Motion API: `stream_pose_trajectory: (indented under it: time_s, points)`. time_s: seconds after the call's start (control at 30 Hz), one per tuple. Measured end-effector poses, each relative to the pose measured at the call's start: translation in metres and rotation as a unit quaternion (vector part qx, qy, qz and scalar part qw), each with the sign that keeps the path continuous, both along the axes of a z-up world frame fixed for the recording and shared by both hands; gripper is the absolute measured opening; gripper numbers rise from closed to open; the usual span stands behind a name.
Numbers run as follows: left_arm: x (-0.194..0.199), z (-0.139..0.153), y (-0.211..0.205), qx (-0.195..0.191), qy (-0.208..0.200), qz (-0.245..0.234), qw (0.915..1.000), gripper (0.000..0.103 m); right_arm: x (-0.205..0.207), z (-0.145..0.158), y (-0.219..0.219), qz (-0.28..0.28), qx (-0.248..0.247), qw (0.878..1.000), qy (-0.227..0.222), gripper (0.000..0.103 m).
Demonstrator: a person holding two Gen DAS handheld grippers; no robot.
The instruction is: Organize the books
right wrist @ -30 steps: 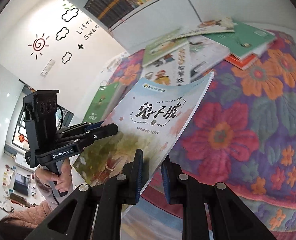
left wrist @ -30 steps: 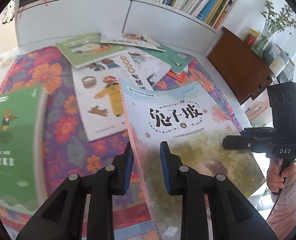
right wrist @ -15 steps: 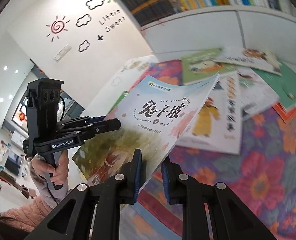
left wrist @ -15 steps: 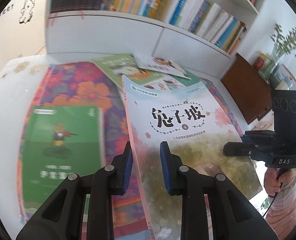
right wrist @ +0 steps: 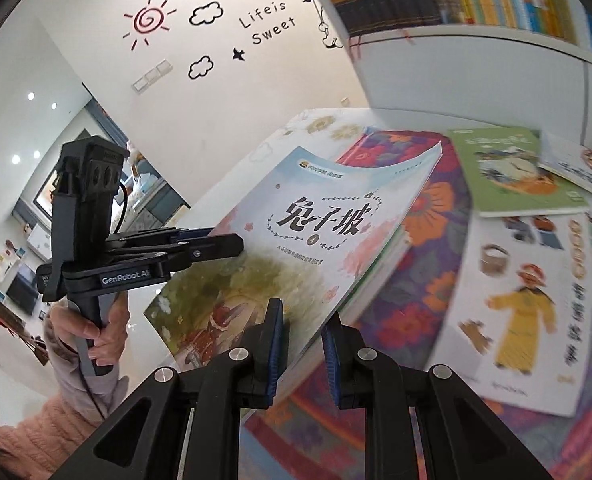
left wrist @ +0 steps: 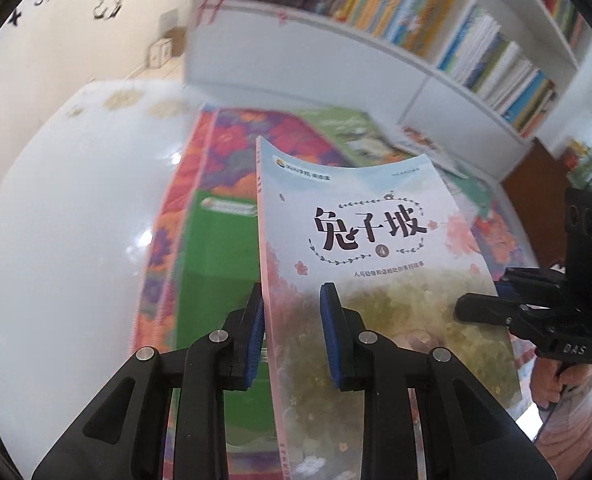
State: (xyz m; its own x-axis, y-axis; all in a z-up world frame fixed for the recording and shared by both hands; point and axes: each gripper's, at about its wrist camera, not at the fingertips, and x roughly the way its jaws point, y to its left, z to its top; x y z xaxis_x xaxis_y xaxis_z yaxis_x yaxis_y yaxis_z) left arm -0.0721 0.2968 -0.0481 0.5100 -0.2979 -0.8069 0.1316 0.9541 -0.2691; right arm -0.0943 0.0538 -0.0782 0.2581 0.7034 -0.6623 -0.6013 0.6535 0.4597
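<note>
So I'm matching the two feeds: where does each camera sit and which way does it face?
Left wrist: on the left gripper, facing the bookshelf over the pale book; the right gripper and hand show.
Right wrist: on the right gripper, facing the decorated wall; the left gripper and hand show.
Shared: the pale book, the floral cloth and each other's gripper.

Black left tongs (left wrist: 292, 334), blue pads (left wrist: 329, 334), silver screws. Right tongs (right wrist: 301, 350) match; "GenRobot.AI" lettering at nine o'clock, black cable below, and a fuzzy pink sleeve (right wrist: 36, 428) at seven.
</note>
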Motion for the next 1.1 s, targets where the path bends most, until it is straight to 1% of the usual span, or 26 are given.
stream_pose_trajectory:
  time_s: [0.1,0.2,0.37,0.6,0.73,0.8,0.97,1.1]
  points:
    - [0.007,-0.018,0.015,-0.002,0.017,0.015,0.9997,0.023,0.005,-0.017,0.021,0.002,-0.010,1.000,0.008,0.018]
    - [0.009,-0.030,0.025,-0.007,0.029,0.022,0.9993,0.023,0.006,-0.032,0.036,0.003,-0.023,1.000,0.014,0.018]
    - [0.012,-0.045,0.034,-0.008,0.041,0.029,0.9987,0.023,0.012,-0.048,0.046,0.002,-0.025,0.999,0.038,0.018]
    - [0.012,-0.048,0.029,0.021,0.034,0.029,0.9988,0.024,0.015,-0.059,0.054,0.001,-0.037,0.998,0.047,0.018]
    - [0.013,-0.048,0.032,0.019,0.032,0.032,0.9988,0.028,0.018,-0.064,0.053,-0.007,-0.034,0.998,0.058,0.020]
    - [0.012,-0.048,0.033,0.016,0.032,0.034,0.9988,0.028,0.017,-0.066,0.053,-0.009,-0.030,0.998,0.060,0.020]
    - [0.013,-0.046,0.036,0.033,0.027,0.047,0.9980,0.029,0.018,-0.067,0.052,-0.010,-0.028,0.998,0.062,0.021]
    - [0.013,-0.047,0.038,0.029,0.028,0.053,0.9978,0.029,0.016,-0.067,0.054,-0.009,-0.031,0.998,0.056,0.022]
